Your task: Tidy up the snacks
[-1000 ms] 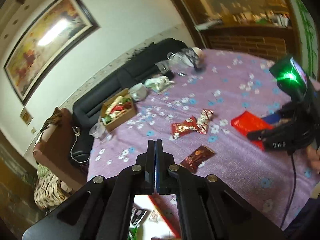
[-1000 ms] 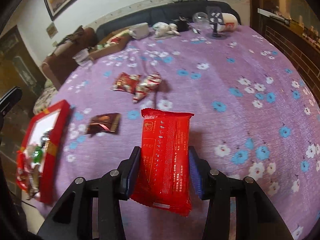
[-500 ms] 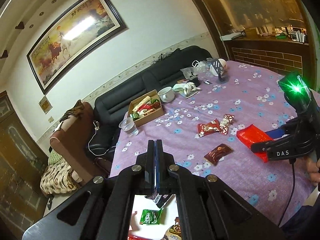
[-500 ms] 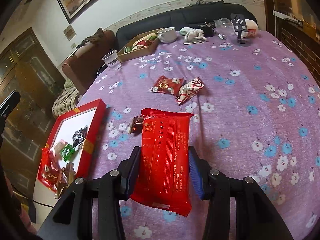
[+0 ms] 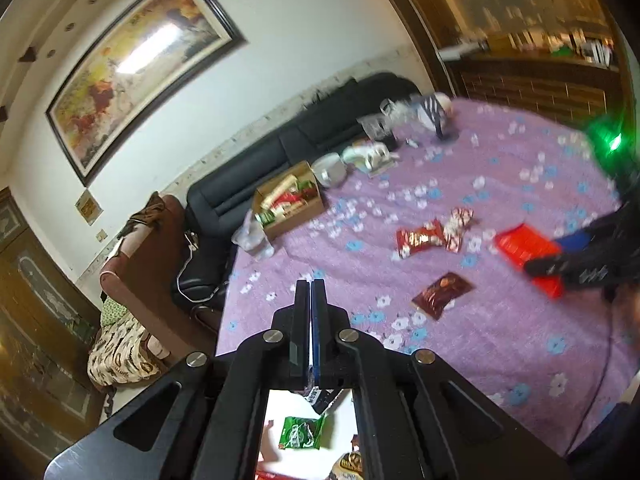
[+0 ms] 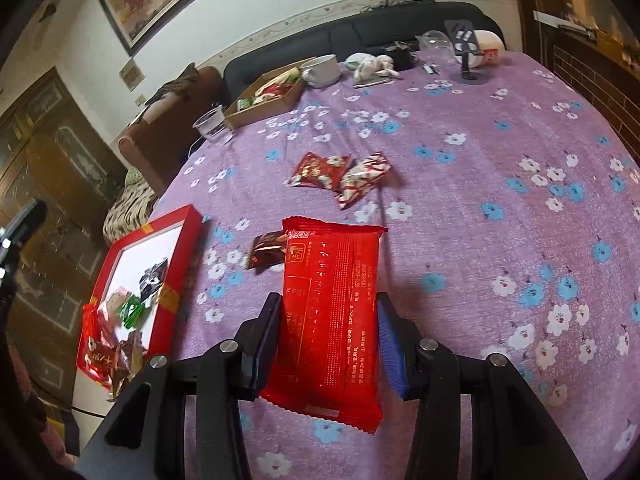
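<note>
Snacks are being sorted on a round table (image 6: 500,208) covered in a purple floral cloth. The right gripper (image 6: 326,328) is clamped on a large red packet (image 6: 330,312), one finger pressing each long edge, and holds it lifted above the cloth with the printed side facing the camera. The grip looks the same as a second ago, but the view beneath it has shifted: the red tray (image 6: 188,256) at the table's left edge, only partly visible a second ago, now shows along its full near wall. Its white floor already holds a green packet (image 6: 132,310), a dark packet and several red and brown ones. This suggests the red packet is being carried toward the tray, which is likely the next drop point.

The left gripper (image 5: 310,292) is fully closed with nothing between its fingers, and hangs above the tray, whose white floor and green packet show through the frame below. Its view is blurred by motion and has swung round since a second ago.

Farther out, still loose on the cloth, lie a small brown packet (image 6: 268,250) just beyond the held one, and a red packet (image 6: 318,170) touching a red-and-white packet (image 6: 362,178) near the table's middle. At the far edge sit a cardboard box (image 6: 264,100) of other snacks, a clear cup (image 6: 212,124) and a white bowl (image 6: 322,70). Three loose snacks remain to be collected.
</note>
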The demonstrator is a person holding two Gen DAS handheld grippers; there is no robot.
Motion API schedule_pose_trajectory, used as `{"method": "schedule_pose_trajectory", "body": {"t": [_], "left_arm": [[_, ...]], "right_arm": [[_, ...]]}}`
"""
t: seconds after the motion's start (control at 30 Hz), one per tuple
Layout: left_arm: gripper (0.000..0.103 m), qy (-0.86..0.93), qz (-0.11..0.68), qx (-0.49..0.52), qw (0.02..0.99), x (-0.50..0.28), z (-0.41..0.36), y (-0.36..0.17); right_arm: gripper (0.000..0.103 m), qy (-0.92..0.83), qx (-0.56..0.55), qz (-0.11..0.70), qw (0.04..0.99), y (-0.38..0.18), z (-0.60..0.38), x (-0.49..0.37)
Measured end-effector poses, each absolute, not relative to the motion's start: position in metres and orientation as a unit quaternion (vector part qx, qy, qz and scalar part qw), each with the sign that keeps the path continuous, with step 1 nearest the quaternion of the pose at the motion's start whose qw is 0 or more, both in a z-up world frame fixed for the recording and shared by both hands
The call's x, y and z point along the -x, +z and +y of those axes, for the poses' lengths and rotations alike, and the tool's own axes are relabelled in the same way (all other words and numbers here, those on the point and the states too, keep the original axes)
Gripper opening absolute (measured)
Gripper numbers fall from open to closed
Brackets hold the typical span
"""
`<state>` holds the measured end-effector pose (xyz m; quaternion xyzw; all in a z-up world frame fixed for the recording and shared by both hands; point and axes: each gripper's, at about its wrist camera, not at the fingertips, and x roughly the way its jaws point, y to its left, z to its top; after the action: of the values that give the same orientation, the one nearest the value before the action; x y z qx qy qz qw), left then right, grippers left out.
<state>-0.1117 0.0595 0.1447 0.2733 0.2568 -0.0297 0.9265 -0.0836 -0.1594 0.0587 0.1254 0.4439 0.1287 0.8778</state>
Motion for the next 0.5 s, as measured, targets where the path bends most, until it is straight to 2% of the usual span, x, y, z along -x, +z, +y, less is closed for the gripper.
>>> {"method": "schedule_pose_trajectory", "body": {"t": [0.23, 0.33, 0.5], "left_arm": [[0.002, -0.125, 0.389, -0.295, 0.864, 0.035, 0.035, 0.084], [0.012, -0.161, 0.44, -0.305, 0.829, 0.008, 0.016, 0.058], [0.029, -0.199, 0.47, -0.334, 0.792, -0.013, -0.012, 0.033]], "right_arm": [[0.047, 0.081, -0.156, 0.452, 0.875, 0.037, -0.213, 0.078], [0.047, 0.074, -0.172, 0.46, 0.868, 0.026, -0.232, 0.075], [0.047, 0.075, -0.198, 0.464, 0.86, 0.014, -0.255, 0.071]]}}
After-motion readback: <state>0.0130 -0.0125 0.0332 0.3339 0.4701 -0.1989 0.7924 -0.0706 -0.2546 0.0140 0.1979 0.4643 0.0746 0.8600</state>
